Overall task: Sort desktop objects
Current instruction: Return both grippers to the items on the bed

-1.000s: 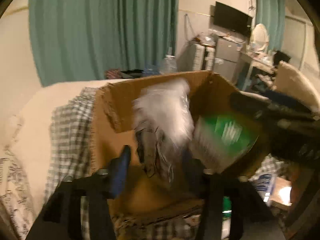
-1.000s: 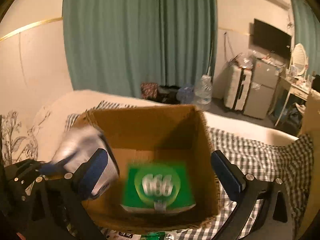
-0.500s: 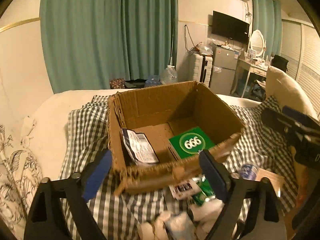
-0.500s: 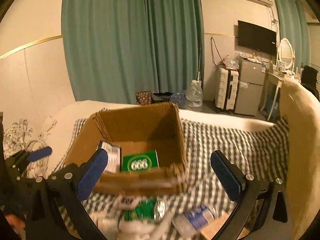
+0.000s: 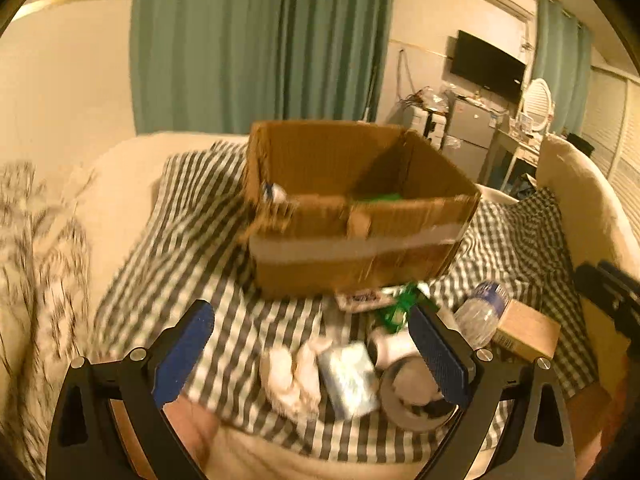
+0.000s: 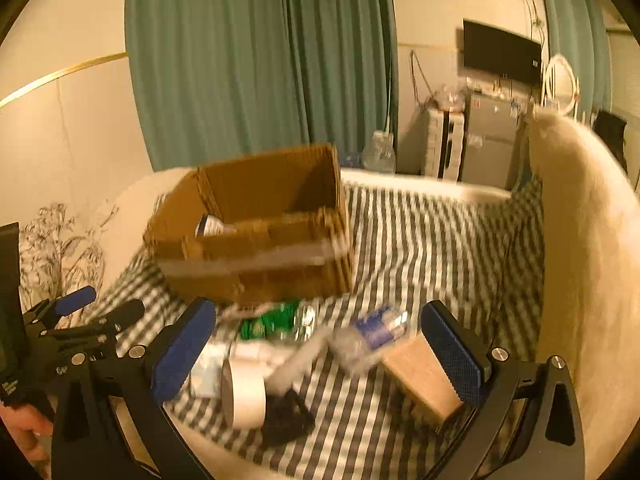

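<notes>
Two grippers: both are standing wide apart and grasping nothing; the left gripper (image 5: 312, 354) has just been opening its jaws, with no item between them, and the right gripper (image 6: 318, 352) is spread over the pile.
Just changed: both are pulling back from the cardboard box (image 5: 352, 208), which a second ago was filling each view and is now lying ahead of the fingertips.
Inside the box: a white packet (image 5: 274, 194) is leaning at the left wall and a green carton (image 5: 374, 197) is peeking over the front rim; both were blurred in mid-drop a second ago.
Meaning: two items are looking sorted, so a new pick is probably starting.
Waiting pile: between and just ahead of the left gripper's fingers on the checked cloth (image 5: 192, 248) are lying a tissue pack (image 5: 352, 376), a tape roll (image 6: 244, 392), a clear bottle (image 5: 480, 312) and, to the right, a small brown box (image 5: 528, 330).
Bed: it is carrying everything.
</notes>
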The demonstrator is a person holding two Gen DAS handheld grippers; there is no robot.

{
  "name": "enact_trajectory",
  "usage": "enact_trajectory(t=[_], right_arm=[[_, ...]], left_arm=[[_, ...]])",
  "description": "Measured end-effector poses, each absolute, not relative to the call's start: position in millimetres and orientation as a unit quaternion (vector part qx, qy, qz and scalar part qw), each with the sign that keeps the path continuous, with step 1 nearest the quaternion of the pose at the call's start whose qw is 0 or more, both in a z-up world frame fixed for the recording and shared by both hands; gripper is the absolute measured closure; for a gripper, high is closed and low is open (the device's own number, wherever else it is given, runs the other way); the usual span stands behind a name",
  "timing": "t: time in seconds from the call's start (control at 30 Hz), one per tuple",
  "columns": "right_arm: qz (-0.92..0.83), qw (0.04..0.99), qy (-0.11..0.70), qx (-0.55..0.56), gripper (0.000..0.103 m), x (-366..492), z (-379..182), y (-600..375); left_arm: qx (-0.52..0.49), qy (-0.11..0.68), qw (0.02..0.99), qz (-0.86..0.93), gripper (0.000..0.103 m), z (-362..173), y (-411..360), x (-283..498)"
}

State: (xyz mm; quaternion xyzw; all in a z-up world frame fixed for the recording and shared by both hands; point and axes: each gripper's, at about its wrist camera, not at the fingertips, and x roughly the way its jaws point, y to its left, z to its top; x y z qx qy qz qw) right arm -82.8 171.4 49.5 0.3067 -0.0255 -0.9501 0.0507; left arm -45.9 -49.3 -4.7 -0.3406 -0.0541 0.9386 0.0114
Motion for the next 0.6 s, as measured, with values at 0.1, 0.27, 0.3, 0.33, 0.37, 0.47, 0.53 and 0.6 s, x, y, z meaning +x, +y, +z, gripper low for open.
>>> enact_trajectory(t=[0.1, 0.27, 0.3, 0.33, 0.37, 0.47, 0.53, 0.6], right_arm=[[-0.943, 0.059, -0.034, 0.324, 0.0, -79, 25, 175], [-0.94, 0.088, -0.048, 0.325, 0.0, -72, 0, 177], [-0.939, 0.095, -0.051, 0.327, 0.0, -72, -4, 175], [-0.938, 0.101, -0.052, 0.327, 0.0, -71, -6, 174], [-0.936, 0.111, -0.055, 0.33, 0.0, -73, -8, 172], [-0.926, 0.138, -0.052, 0.348, 0.0, -78, -19, 160], [-0.919, 0.153, -0.042, 0.362, 0.002, -81, -26, 151], [-0.91, 0.17, -0.038, 0.376, 0.008, -84, -33, 143]], left_arm=[[-0.354, -0.073, 0.011, 0.932, 0.003, -25, -52, -42], [-0.369, -0.067, 0.019, 0.927, 0.003, -53, -49, -38], [-0.373, -0.064, 0.023, 0.925, 0.003, -59, -47, -39], [-0.376, -0.061, 0.023, 0.924, 0.003, -63, -46, -40], [-0.379, -0.055, 0.024, 0.923, 0.003, -68, -44, -40], [-0.386, -0.036, 0.023, 0.921, 0.003, -76, -39, -42], [-0.387, -0.029, 0.023, 0.921, 0.003, -79, -37, -43], [-0.391, -0.028, 0.022, 0.92, 0.003, -84, -37, -44]])
